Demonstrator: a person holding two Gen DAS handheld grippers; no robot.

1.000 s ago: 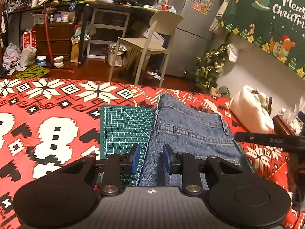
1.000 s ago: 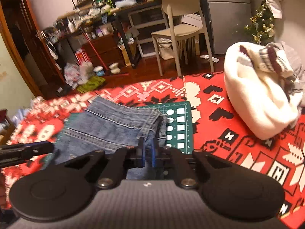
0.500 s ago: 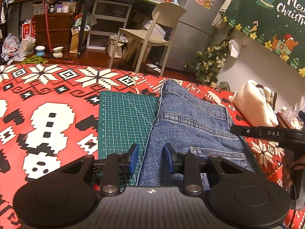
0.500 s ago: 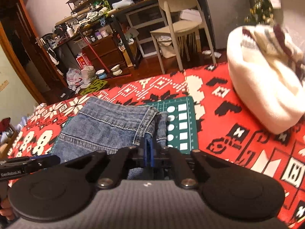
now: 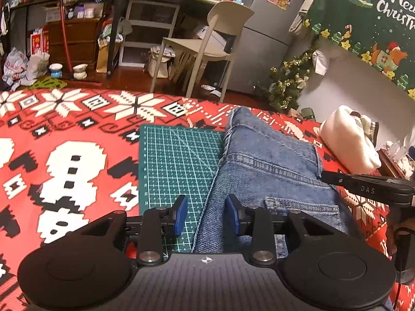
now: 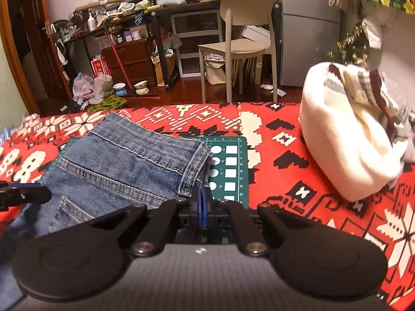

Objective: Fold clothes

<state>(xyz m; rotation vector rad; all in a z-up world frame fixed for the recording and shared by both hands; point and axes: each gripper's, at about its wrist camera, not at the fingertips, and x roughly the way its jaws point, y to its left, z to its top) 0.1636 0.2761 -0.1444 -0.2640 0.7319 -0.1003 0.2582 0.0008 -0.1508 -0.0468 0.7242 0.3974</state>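
Lay folded into a compact stack at centre frame: jeans [image 5: 272, 171], on the green mat [image 5: 176, 165] over the red cloth [image 5: 64, 160]. Judged mostly done; white garment [image 6: 345, 140] at right, unfolded, left to do. Left gripper [image 5: 206, 215] jaws opening, straddling the jeans' edge, pads not pressing. Right gripper [image 6: 202, 207] clenched tight; whether pinching denim, could not tell.

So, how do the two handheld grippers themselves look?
Both are matte black. The left gripper and the right gripper each have two linkage arms with silver pivot bolts, round discs on a ribbed grey body, and blue pads. Seen from the left wrist, the right one bears white "DAS" lettering.
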